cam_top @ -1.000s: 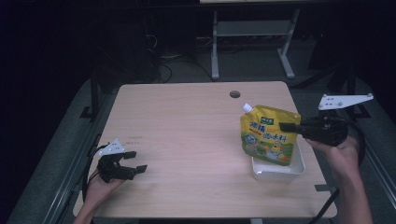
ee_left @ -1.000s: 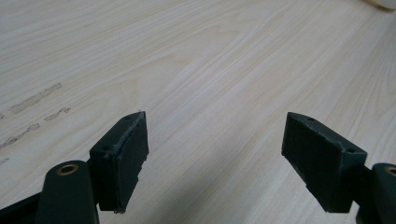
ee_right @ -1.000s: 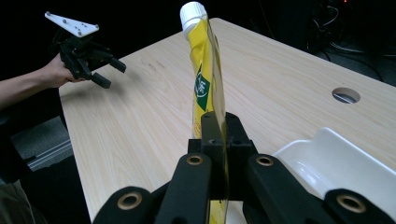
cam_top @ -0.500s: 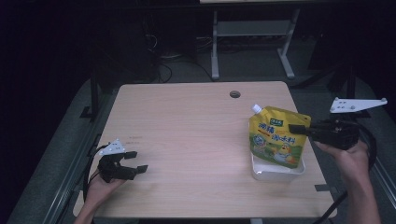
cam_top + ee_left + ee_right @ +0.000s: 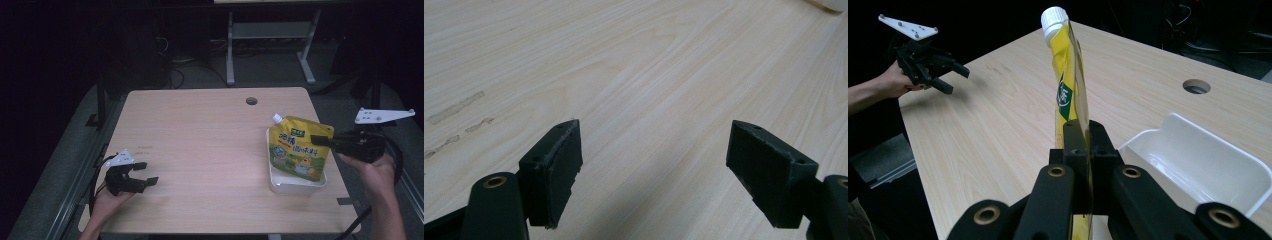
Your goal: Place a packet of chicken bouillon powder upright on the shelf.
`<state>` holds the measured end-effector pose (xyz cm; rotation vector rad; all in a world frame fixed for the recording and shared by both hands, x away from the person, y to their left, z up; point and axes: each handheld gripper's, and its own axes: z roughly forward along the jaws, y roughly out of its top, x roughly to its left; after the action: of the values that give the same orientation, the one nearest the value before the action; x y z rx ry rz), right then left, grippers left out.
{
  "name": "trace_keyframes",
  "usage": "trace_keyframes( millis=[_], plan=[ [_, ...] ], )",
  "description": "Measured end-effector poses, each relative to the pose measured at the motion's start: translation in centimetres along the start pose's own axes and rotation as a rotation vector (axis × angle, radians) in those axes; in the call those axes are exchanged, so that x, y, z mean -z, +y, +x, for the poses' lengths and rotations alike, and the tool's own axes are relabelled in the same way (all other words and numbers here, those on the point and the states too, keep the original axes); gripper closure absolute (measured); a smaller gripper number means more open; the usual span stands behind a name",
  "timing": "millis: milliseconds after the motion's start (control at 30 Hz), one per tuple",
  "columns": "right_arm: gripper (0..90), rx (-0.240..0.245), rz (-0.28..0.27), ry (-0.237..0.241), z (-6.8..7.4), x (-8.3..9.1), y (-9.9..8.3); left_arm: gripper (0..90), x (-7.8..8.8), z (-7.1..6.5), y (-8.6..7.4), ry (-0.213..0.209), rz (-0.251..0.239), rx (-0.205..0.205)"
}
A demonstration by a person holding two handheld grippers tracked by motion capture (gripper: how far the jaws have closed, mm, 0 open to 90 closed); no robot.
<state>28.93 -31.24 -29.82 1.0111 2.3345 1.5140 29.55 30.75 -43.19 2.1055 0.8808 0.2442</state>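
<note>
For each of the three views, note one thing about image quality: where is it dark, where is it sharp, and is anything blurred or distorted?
High view: the table is evenly lit, the surroundings nearly black, and the yellow pouch print is soft. Left gripper view: the wood grain is crisp, with dim shadow beneath the open left gripper. Right gripper view: the near right gripper looms large, the white tray looks bright, and the background is dark.

The pouch (image 5: 299, 150) print is too tiny to read, its bottom hides part of the white tray (image 5: 296, 186), and the frame clips both forearms.
</note>
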Motion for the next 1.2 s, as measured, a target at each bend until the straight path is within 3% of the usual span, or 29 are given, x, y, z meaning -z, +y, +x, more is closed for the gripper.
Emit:
trace_keyframes(
  millis=[1200],
  plan=[
    [89.3,-0.064,0.007,0.006,-1.2,-1.2,-3.1,22.0,-0.1,-0.1,0.0,0.003,0.006,-0.001]
  ],
)
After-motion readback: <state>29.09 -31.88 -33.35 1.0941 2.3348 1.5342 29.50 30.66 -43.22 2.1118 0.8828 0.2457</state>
